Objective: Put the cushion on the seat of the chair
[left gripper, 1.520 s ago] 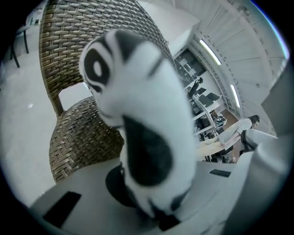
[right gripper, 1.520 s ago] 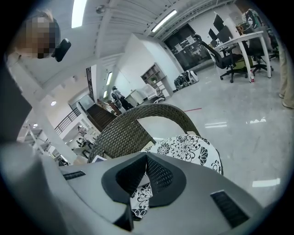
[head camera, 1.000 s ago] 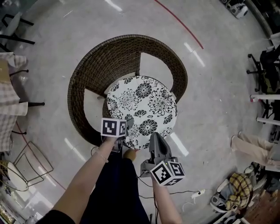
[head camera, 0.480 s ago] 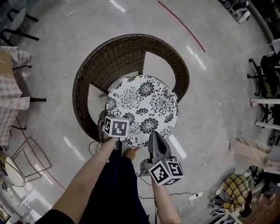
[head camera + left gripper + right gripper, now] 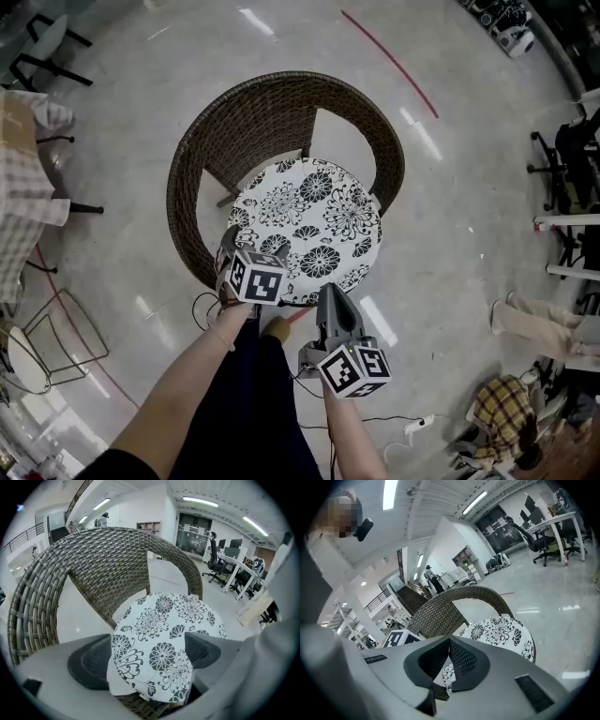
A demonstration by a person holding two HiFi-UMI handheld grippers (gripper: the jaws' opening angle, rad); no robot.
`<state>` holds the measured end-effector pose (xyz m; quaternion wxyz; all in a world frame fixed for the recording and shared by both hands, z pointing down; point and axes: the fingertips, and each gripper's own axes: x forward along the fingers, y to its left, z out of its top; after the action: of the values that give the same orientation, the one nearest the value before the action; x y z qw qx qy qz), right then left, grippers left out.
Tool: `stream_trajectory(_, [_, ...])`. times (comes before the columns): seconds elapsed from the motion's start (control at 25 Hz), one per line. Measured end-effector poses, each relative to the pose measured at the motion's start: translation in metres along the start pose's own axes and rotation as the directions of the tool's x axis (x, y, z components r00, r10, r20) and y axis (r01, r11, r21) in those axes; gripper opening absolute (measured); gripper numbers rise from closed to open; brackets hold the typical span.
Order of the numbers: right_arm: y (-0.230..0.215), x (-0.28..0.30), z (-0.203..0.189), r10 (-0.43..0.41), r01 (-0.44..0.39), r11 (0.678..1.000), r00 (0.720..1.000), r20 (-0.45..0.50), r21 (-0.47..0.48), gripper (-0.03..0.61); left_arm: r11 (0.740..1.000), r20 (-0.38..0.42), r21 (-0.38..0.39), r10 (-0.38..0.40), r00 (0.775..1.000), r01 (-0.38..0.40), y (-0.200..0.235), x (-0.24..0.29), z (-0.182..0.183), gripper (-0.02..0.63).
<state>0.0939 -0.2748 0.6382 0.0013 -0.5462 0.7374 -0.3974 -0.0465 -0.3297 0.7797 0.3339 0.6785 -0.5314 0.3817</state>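
Floral round cushion lies on seat of wicker chair, its near edge at seat's front. L tool jaws wide apart, pads clear of cushion edge btwn them. R tool jaws closed together, empty, near side of chair.

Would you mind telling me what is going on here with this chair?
A person with a gripper in each hand is putting a round flowered cushion on a wicker chair. The cushion lies flat on the seat. The left gripper is open, its jaws wide apart at the cushion's near edge and not pressing on it. The right gripper is shut and empty, just short of the cushion's front edge.
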Motion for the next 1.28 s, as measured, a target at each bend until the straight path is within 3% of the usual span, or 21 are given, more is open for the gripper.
stream_trajectory(0.24, [-0.003,-0.02,-0.004,-0.005,0.005,0.999,1.0,0.008,-0.032,-0.008,0.99,0.059,-0.091,-0.104,0.993,0.109,-0.03,-0.022,-0.004,0.471])
stream_trajectory(0.4, [-0.007,-0.033,0.0,-0.018,0.02,0.998,0.999,0.03,-0.066,-0.008,0.978,0.142,-0.108,-0.163,0.976,0.179,-0.052,-0.044,0.001,0.458])
stream_trajectory(0.52, [-0.011,-0.041,0.005,-0.025,0.028,0.997,0.999,0.043,-0.072,-0.008,0.979,0.191,-0.095,-0.162,0.968,0.182,-0.061,-0.063,0.006,0.321])
stream_trajectory(0.72, [-0.005,-0.051,0.019,-0.022,0.028,0.996,0.997,0.072,-0.088,-0.008,0.973,0.235,-0.079,-0.193,0.953,0.217,-0.075,-0.093,0.017,0.234])
stream_trajectory(0.96, [0.008,-0.062,0.037,-0.013,0.022,0.997,0.994,0.111,-0.08,-0.008,0.962,0.3,-0.068,-0.231,0.926,0.263,-0.091,-0.132,0.037,0.083])
stream_trajectory(1.28, [0.023,-0.084,0.06,-0.01,0.018,0.999,0.987,0.159,-0.051,-0.008,0.936,0.412,-0.066,-0.29,0.864,0.346,-0.109,-0.198,0.063,0.015])
